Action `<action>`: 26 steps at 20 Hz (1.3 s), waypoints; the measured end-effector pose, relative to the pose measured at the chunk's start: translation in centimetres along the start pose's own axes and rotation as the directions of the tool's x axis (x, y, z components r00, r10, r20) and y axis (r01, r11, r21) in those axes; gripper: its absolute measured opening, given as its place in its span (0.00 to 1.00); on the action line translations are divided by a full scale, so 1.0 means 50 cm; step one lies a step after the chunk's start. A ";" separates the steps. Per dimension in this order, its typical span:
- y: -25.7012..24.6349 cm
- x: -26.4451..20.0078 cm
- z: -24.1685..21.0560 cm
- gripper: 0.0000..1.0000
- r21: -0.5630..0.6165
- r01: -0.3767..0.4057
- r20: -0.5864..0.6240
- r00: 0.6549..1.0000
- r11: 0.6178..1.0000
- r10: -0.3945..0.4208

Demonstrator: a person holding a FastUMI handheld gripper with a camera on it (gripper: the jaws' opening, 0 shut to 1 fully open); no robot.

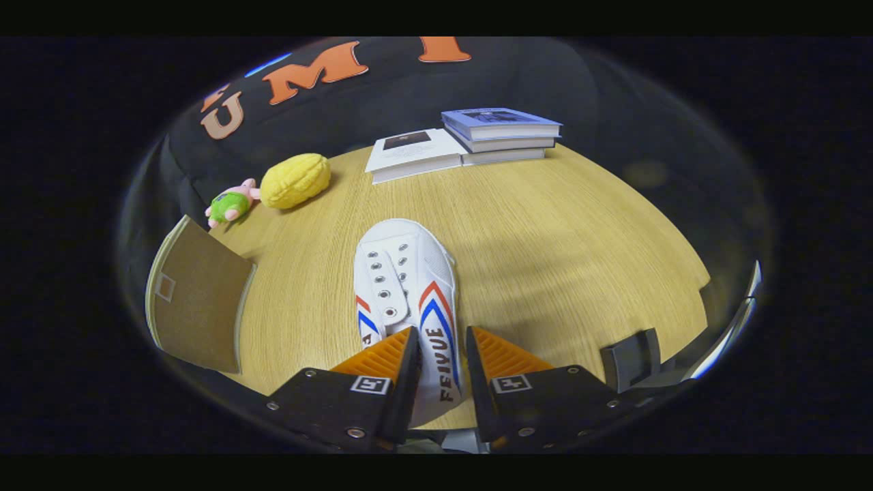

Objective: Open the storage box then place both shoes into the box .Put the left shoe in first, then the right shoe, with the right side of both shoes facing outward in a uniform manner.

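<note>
A white shoe with red and blue chevrons lies on the wooden desk, toe pointing away, its heel end running between the fingers of the tool and hidden beneath the tool's body. The side wall with dark lettering sits in the gap; the fingers stand close on either side of it, though whether both press on the canvas cannot be told. The tool looks down along the shoe from above and behind the heel. To the left a brown cardboard flap juts in, the rest of it cut off. Beyond the shoe lie a yellow plush toy and a small pink-and-green plush figure, with a stack of books beside a flat white book at the desk's far edge. A dark grey object at the right is hard to make out.
</note>
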State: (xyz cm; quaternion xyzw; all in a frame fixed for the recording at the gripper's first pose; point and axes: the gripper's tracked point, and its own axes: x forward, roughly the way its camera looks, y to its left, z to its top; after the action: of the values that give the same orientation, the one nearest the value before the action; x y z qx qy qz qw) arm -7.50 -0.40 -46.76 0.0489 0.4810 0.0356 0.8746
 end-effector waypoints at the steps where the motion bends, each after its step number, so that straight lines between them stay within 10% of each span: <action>1: -0.003 0.002 0.001 0.35 -0.011 0.007 0.000 1.000 1.000 -0.007; 10: -0.023 -0.010 0.028 0.01 0.031 0.054 0.058 0.997 0.998 -0.056; 26: 0.226 -0.200 0.184 0.01 0.165 -0.046 0.206 0.979 0.985 0.011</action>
State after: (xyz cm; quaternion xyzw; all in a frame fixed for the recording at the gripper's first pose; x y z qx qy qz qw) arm -5.25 9.27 -32.14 0.1330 0.3892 0.0022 0.9115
